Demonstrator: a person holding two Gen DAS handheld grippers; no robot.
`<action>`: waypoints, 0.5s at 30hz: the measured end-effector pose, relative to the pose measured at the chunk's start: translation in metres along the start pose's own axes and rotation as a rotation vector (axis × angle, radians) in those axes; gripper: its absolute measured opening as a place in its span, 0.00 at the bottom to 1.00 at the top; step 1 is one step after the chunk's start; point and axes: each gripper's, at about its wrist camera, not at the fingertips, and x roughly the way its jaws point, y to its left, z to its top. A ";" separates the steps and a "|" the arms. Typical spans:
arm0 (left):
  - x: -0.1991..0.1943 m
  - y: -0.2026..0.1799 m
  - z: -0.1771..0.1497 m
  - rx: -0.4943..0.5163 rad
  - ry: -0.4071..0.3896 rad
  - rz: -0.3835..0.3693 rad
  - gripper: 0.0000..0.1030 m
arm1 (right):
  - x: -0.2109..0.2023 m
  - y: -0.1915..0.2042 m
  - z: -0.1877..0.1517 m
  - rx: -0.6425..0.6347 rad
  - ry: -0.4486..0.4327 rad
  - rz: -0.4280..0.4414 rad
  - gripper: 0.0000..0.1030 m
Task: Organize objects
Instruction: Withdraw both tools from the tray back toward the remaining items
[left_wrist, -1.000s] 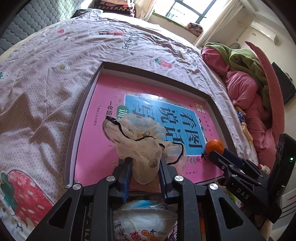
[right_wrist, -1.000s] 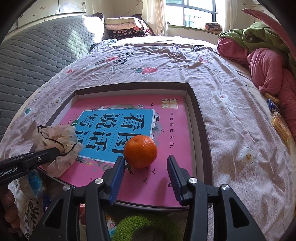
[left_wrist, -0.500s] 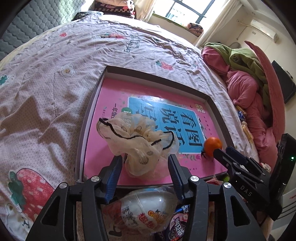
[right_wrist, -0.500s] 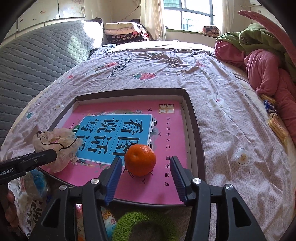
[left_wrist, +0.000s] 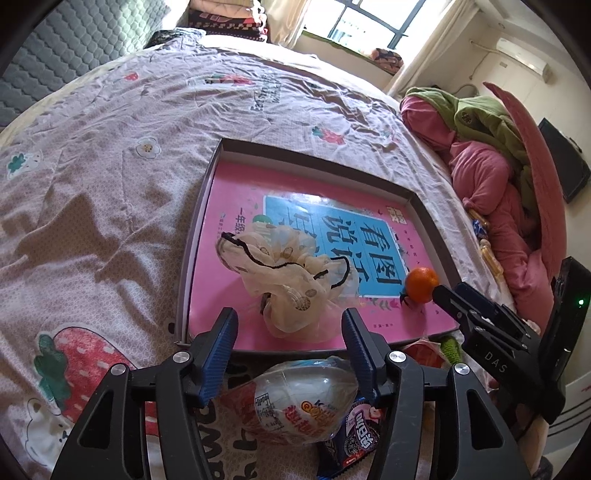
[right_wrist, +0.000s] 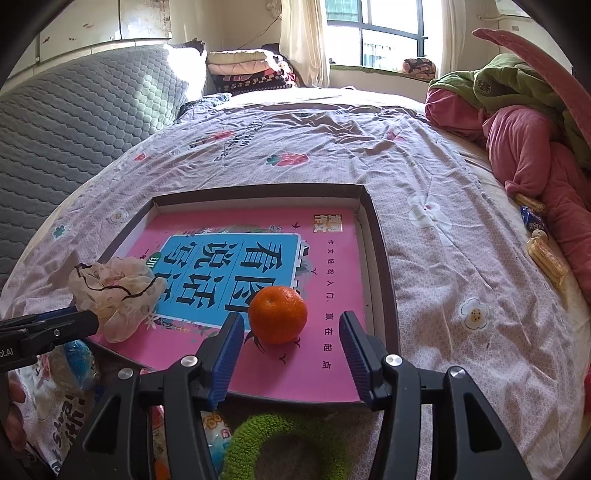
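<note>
A shallow dark-rimmed box with a pink book cover inside lies on the bed. A cream scrunchie with black trim rests in its near left part. My left gripper is open and empty, just behind the scrunchie. An orange sits on the pink cover near the box's front right. My right gripper is open and empty, its fingers either side of the orange and a little behind it.
Below the box's front edge lie a plastic egg toy, a snack packet and a green fuzzy ring. Pink and green clothes are heaped at the right. Wrapped snacks lie beside them. A grey headboard stands left.
My left gripper let go of the scrunchie, opened and drew back. My right gripper drew back from the orange, which stays on the pink cover.
</note>
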 end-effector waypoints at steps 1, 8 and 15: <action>-0.002 0.000 0.000 0.000 -0.007 -0.006 0.59 | -0.001 0.000 0.000 0.001 -0.005 -0.001 0.52; -0.018 0.000 0.000 0.002 -0.055 -0.007 0.60 | -0.012 0.002 0.001 0.002 -0.039 0.009 0.59; -0.037 -0.004 -0.007 0.020 -0.111 -0.006 0.60 | -0.025 0.000 0.002 0.005 -0.080 0.014 0.60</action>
